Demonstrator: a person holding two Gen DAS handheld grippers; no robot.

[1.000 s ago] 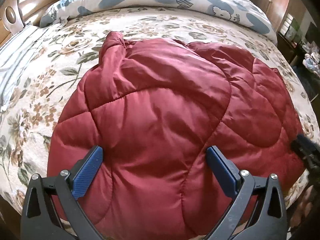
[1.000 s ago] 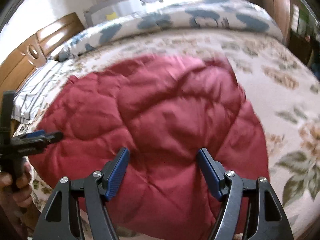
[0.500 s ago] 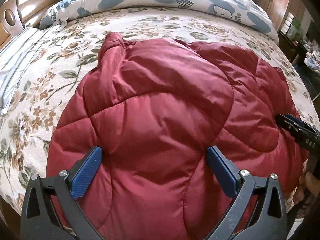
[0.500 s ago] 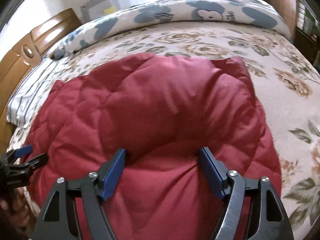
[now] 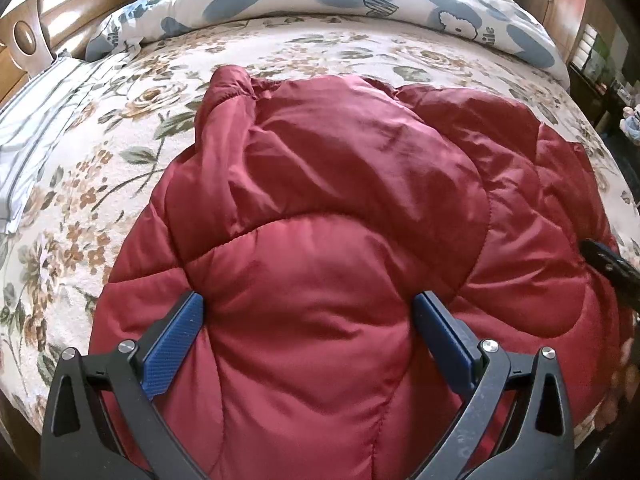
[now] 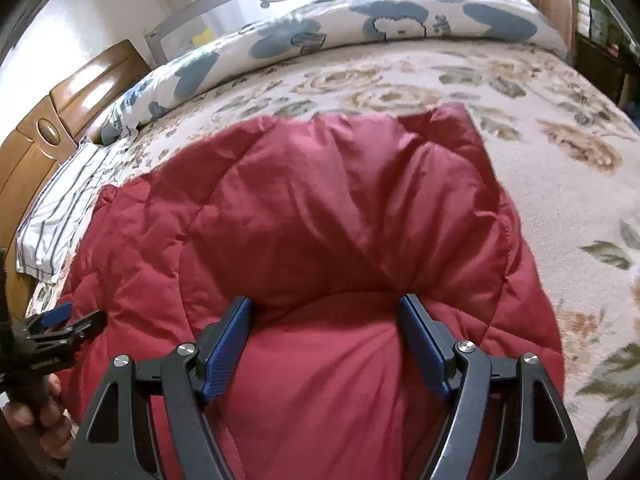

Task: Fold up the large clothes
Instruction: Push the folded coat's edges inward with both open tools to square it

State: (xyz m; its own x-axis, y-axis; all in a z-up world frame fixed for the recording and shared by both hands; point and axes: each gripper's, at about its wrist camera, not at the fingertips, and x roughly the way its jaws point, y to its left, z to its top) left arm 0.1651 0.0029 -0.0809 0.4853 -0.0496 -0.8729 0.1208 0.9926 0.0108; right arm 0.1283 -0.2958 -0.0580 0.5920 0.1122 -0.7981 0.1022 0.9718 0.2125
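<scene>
Puffy, glossy red quilted jacket point(image 5: 328, 240) lies on the floral bedspread point(image 5: 100, 152). Left gripper point(image 5: 308, 320) and right gripper point(image 6: 324, 320) both gape wide, pads pressed into padding, nothing clamped. Only the right view shows the grey bed rail point(image 6: 240, 0).

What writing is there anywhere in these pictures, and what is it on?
"ile": the end of a printed word on the blue-and-white quilt; the rest is lost in the folds.
Similar letters at the quilt's left end: too blurred to read for certain.
A pale marking on the side of the left gripper, in the right wrist view: too small to read.
Red jacket: no text visible.
</scene>
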